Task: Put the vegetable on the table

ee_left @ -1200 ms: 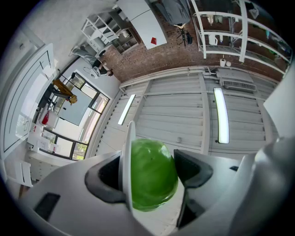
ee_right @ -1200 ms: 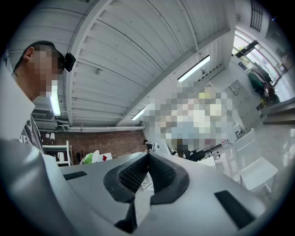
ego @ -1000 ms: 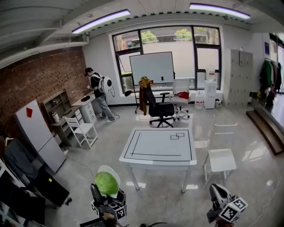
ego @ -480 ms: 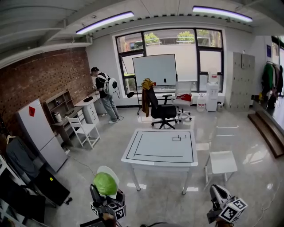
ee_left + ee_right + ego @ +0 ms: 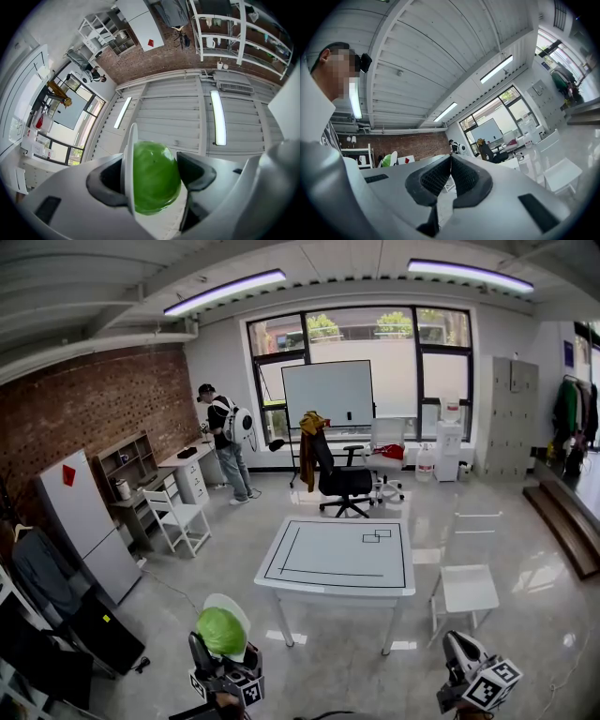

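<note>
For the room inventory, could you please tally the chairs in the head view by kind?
White four-legged chairs: 2
Wheeled office chairs: 2
Total: 4

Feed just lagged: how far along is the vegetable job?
Done: the green vegetable is clamped in the left gripper. In hand: it is held up, short of the white table. Left: carry it over and set it down. The right gripper is shut, empty.
</note>
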Tool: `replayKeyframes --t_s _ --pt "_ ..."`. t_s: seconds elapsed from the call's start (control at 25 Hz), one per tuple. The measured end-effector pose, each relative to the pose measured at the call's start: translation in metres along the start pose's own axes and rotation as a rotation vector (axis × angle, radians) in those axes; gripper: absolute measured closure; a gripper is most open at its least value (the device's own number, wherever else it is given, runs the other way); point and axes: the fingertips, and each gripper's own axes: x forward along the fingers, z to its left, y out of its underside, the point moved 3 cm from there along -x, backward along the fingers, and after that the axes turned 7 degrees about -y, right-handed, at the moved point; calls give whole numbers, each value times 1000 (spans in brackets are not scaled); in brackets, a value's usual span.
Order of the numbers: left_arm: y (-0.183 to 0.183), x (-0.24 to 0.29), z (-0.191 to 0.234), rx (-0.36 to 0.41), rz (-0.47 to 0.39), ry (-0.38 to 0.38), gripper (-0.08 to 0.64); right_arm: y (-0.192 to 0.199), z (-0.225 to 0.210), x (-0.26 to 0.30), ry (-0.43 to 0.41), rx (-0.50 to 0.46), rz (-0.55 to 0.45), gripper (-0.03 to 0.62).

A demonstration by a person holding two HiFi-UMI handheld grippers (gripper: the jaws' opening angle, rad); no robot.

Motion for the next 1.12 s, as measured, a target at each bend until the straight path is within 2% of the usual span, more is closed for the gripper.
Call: replayKeyframes --t_s 0.4,0.72,1.12 --pt "8 -3 14 10 -3 -16 232 -2 -16 -3 -16 34 -10 583" --pt "21 4 29 9 8 -6 233 -8 -33 2 -75 69 -28 583" --pt "36 8 37 3 18 -9 233 -10 -51 -7 -45 88 -27 583"
